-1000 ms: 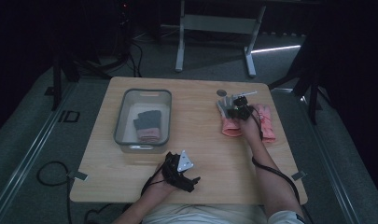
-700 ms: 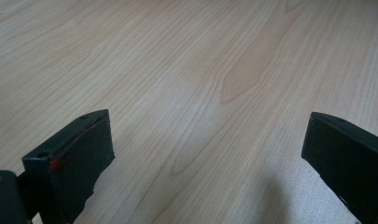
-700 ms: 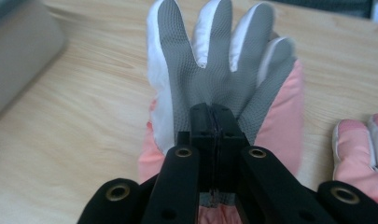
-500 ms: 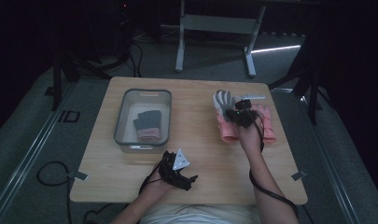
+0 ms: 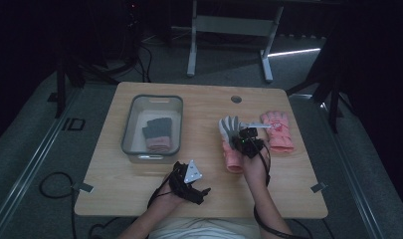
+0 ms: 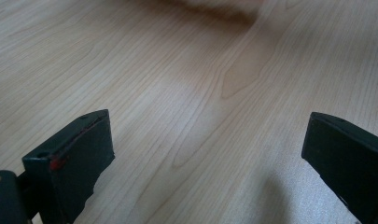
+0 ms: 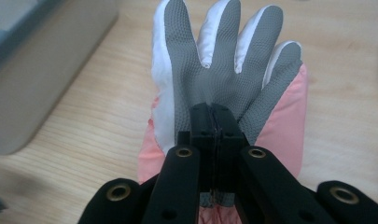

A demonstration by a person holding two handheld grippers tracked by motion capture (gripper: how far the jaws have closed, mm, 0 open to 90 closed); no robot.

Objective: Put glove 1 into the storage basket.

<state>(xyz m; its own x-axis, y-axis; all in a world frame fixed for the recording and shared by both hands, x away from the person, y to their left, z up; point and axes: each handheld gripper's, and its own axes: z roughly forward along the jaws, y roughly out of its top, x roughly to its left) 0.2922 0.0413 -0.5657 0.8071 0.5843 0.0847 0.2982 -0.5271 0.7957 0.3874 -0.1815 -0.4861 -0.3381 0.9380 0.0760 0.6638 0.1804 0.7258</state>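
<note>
Pink-and-grey, the glove (image 7: 224, 70) hangs pinched in the right gripper (image 5: 245, 138), whose jaws are clamped tight together on the grey palm fabric near its heel; in the right gripper view the fingers fan away toward twelve o'clock and the pink cuff drops below the jaws toward six. From the high view that glove sits near the worktop's (image 5: 204, 107) middle, its long axis running roughly twelve to six, grey fingers at the far end. The bin (image 5: 175, 133), a grey-rimmed tub that already holds a dark glove with a pink cuff (image 5: 156, 134), lies at about nine o'clock from the held glove, with a stretch of bare wood between them. A second pink glove (image 5: 278, 130) lies flat at about three o'clock, just beside the right gripper.

Judging from this, the carry likely runs sideways toward nine o'clock, across the glove's long axis, so the dangling cuff will probably need to clear the tub's near wall.

The left gripper (image 5: 189, 180) rests low near the worktop's front edge, at about five o'clock from the tub, jaws spread wide over bare wood and holding nothing. The right hand (image 5: 254, 167) is plainly the working one.
</note>
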